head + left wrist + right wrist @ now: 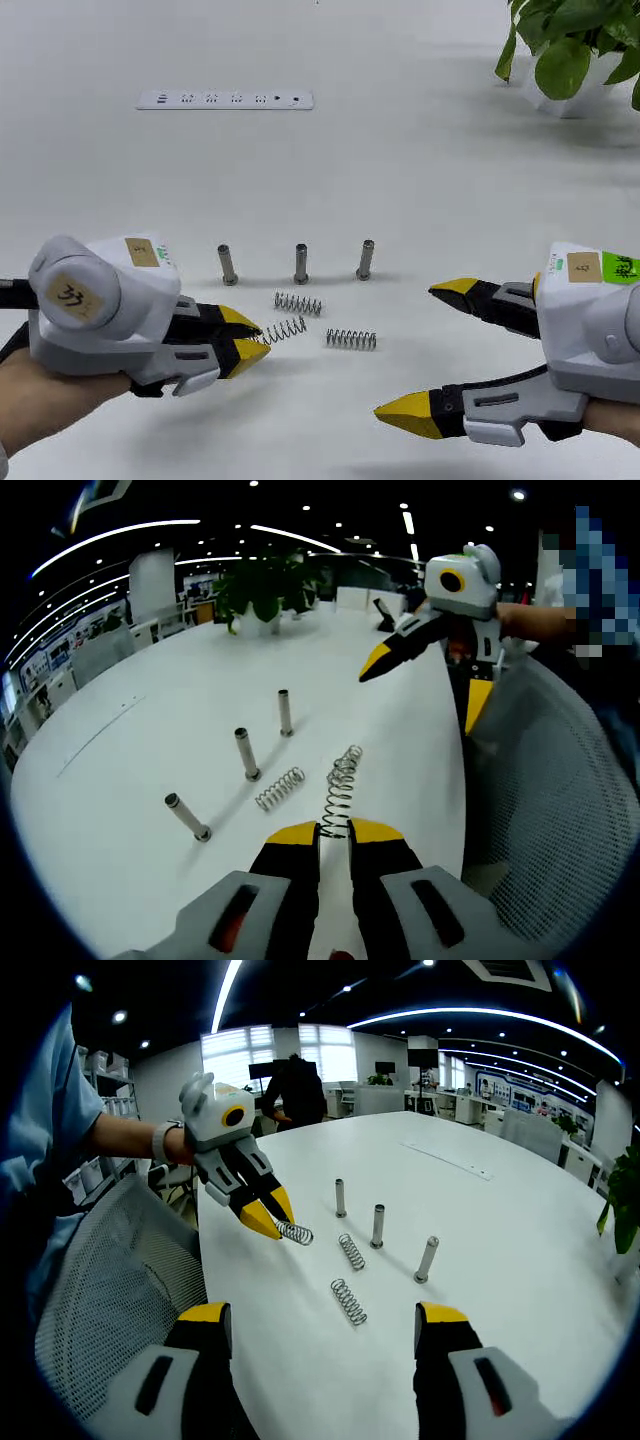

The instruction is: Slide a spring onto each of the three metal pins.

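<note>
Barely begun: no spring is on a pin yet. The middle pin (301,263) stands upright and bare. The left pin (227,265) and right pin (366,259) flank it in a row, also bare.

The left gripper (255,340) sits in front and to the left of the middle pin, jaws closed on one end of the first spring (285,329), whose free end points toward that pin. The held end may be lifted off the top, tho that's hard to tell. The second spring (298,303) lies loose just in front of the middle pin. The third spring (351,339) lies loose further front and to the right. The right gripper (412,350) hovers well right of the middle pin, jaws wide apart, holding nothing. So approx 1 pick made, 3 slide-ons left.

Surface: plain white matte table (400,170), w/ a power strip (225,99) well behind the middle pin and a potted plant (575,45) far back-right. Room: open office, ceiling strip lights, mesh chair (110,1290) at the table edge.
</note>
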